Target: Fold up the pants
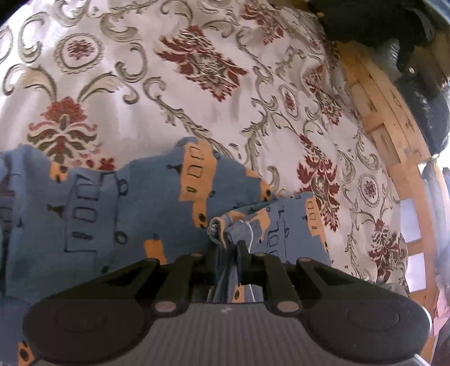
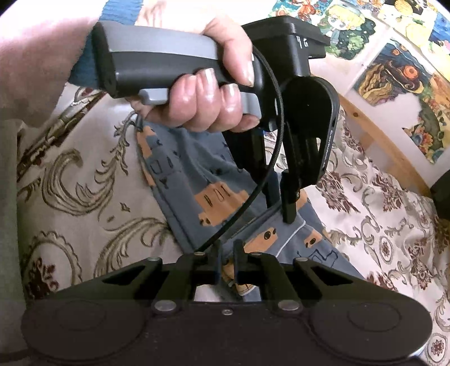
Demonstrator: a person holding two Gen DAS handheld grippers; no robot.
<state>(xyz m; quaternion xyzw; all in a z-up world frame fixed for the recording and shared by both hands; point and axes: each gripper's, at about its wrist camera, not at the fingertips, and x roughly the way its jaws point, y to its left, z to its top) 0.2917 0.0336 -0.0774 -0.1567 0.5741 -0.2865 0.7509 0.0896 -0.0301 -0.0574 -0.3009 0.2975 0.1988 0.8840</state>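
The pants (image 1: 92, 208) are blue with orange house-like patches and lie on a cream bedspread (image 1: 174, 93) with red and grey flowers. My left gripper (image 1: 227, 247) is shut on a bunched hem or edge of the pants, lifted a little off the cover. In the right wrist view the pants (image 2: 197, 183) run from upper left to lower right. My right gripper (image 2: 227, 253) is shut on an edge of the same cloth. A hand (image 2: 213, 93) holds the left gripper's handle just above the pants, its fingers pointing down into the fabric.
A wooden bed frame (image 1: 385, 121) borders the bedspread on the right, with dark objects (image 1: 374, 22) beyond it. In the right wrist view a wooden rail (image 2: 393, 157) and a wall of cartoon pictures (image 2: 399, 76) lie behind the bedspread (image 2: 388, 225).
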